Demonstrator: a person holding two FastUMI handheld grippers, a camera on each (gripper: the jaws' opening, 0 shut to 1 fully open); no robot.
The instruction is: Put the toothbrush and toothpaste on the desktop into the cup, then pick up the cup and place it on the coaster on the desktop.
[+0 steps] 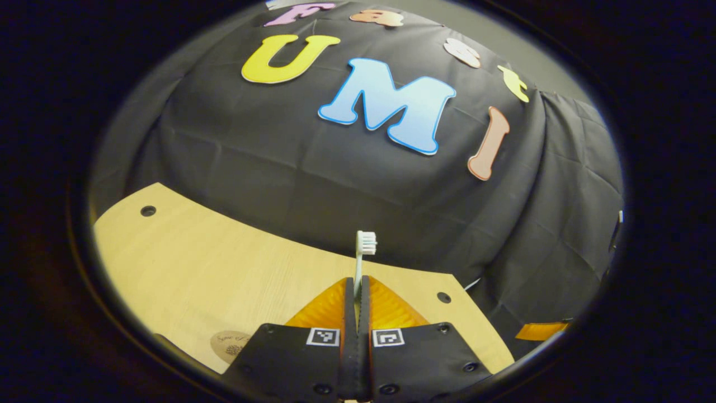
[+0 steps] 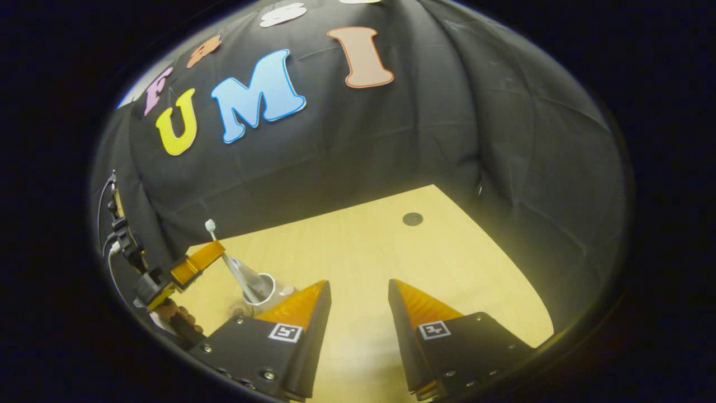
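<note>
My left gripper [image 1: 356, 288] is shut on the white toothbrush [image 1: 364, 246], whose bristled head sticks up beyond the fingertips. In the right gripper view that same gripper [image 2: 197, 262] hovers at the far left with the toothbrush [image 2: 211, 226] tilted above a white cup [image 2: 263, 291] on the table. A pale tube-like shape [image 2: 243, 277], probably the toothpaste, stands slanted in the cup. My right gripper [image 2: 358, 294] is open over bare table to the right of the cup. Part of a round tan coaster [image 1: 228, 344] shows beside the left finger.
The light wooden table [image 2: 391, 252] has small dark holes [image 2: 413, 219] near its far corners and ends at the black cloth wall. A hand [image 2: 180, 318] holds the left gripper, with cables [image 2: 114, 240] hanging at the left wall.
</note>
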